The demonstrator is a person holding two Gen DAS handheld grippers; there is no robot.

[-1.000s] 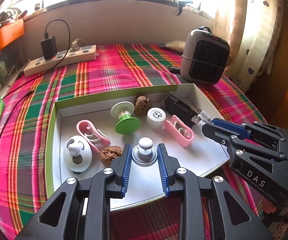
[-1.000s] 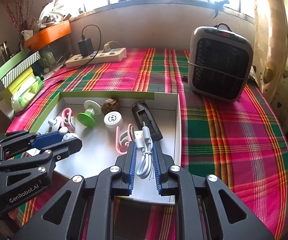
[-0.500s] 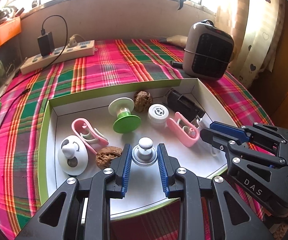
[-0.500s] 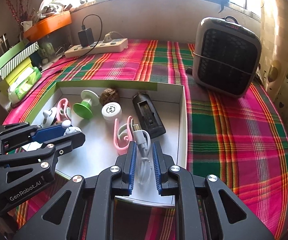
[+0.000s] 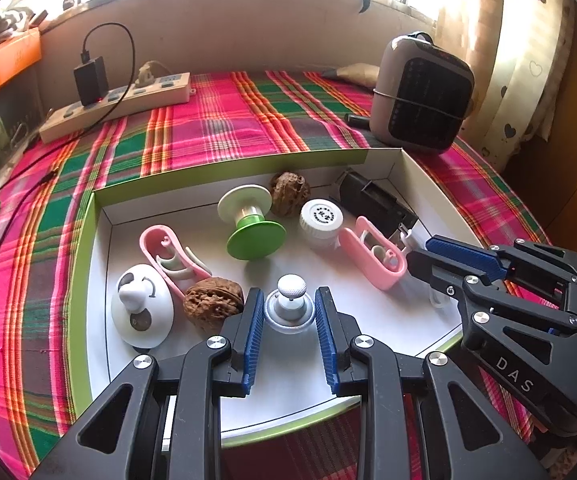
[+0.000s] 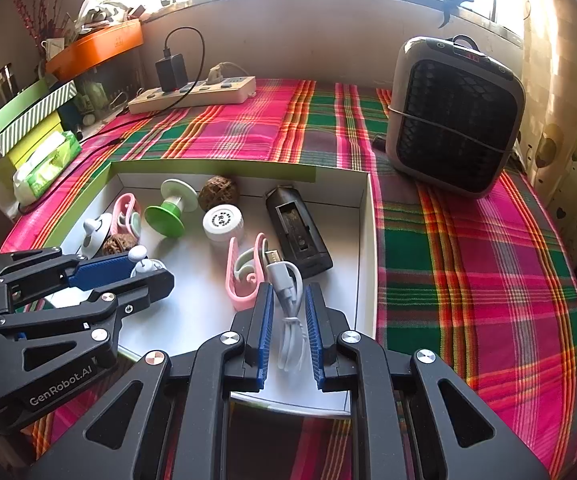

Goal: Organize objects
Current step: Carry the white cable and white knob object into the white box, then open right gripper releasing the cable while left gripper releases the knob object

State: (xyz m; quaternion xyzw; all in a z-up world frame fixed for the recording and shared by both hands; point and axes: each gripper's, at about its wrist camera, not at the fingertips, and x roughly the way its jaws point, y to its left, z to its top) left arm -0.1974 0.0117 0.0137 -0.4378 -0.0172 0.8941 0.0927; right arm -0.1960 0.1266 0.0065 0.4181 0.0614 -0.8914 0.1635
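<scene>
A shallow white box with a green rim (image 5: 228, 168) (image 6: 208, 168) lies on the plaid cloth. My left gripper (image 5: 288, 300) is shut on a small silver knob (image 5: 289, 306) with a round white top, over the box's front middle. It shows at the lower left of the right wrist view as the left gripper (image 6: 148, 268). My right gripper (image 6: 288, 292) is shut on a folded white USB cable (image 6: 288, 308) over the box's front right. In the left wrist view the right gripper (image 5: 416, 256) comes in from the right. I cannot tell whether either item touches the box floor.
In the box lie two walnuts (image 5: 213, 303) (image 5: 289, 198), a green-and-white spool (image 5: 250, 224), a white cap (image 5: 321, 220), two pink clips (image 5: 168, 256) (image 5: 372, 254), a white round holder (image 5: 141, 306) and a black charger (image 6: 298, 232). Beyond it stand a grey heater (image 6: 454, 116) and a power strip (image 6: 192, 94).
</scene>
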